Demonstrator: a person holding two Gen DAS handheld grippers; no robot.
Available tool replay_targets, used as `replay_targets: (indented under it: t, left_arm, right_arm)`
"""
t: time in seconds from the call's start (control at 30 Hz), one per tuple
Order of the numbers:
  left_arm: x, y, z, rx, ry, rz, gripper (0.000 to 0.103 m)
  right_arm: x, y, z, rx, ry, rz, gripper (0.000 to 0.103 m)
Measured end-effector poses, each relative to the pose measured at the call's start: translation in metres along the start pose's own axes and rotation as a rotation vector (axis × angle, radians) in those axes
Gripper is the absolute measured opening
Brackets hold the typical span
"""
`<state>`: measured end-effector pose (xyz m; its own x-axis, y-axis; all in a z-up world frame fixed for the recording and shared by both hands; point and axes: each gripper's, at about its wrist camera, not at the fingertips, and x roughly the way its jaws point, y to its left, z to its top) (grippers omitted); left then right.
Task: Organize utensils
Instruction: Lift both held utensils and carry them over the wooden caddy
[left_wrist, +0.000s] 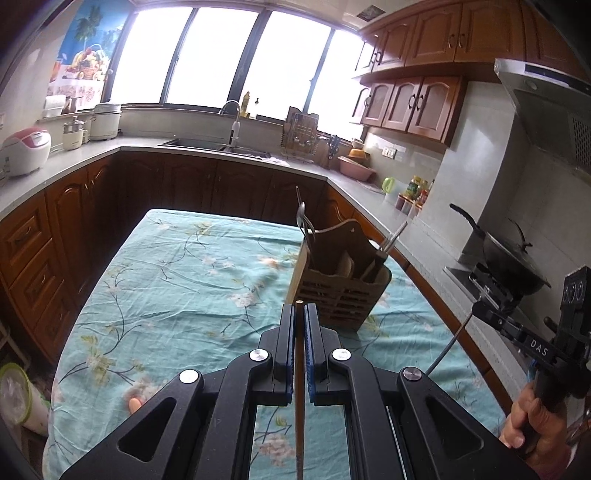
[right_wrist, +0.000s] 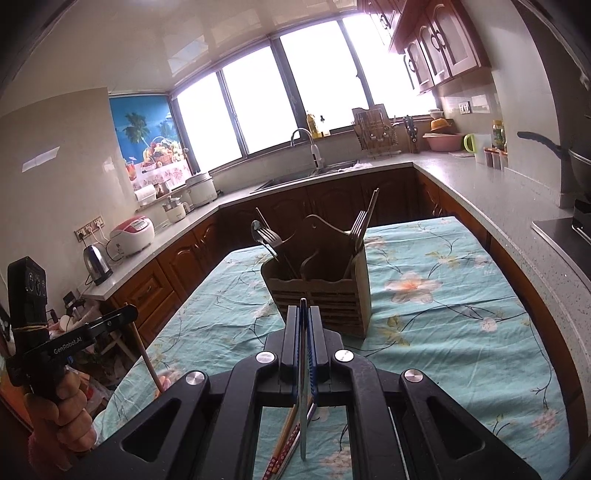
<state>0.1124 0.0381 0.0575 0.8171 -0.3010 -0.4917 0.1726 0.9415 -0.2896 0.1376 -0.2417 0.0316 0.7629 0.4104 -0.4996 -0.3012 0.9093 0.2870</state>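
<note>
A brown wooden utensil holder stands on the floral tablecloth, with forks, a spoon and chopsticks upright in it. My left gripper is shut on a wooden chopstick, just in front of the holder. It also shows in the right wrist view, at the left, with the chopstick hanging below. My right gripper is shut on a flat metal utensil handle, close before the holder. In the left wrist view it holds the thin metal utensil at the right. Loose chopsticks lie on the cloth under it.
The table sits between kitchen counters. A stove with a black wok is at the right. A sink, rice cookers and a kettle line the counters.
</note>
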Motion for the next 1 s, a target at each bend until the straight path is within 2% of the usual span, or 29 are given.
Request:
replay_targets:
  t: [0.47,1.0]
  left_arm:
    - [0.019,0.004,0.030,-0.054,-0.116,-0.026,0.004]
    - [0.073,0.003,0.067,-0.103,-0.302,-0.044,0.004]
  right_arm:
    - [0.005,-0.005,0.027,-0.001,-0.062,0.001,0.004]
    - [0.008,-0.017,0.096,-0.001,-0.214,0.002,0.004]
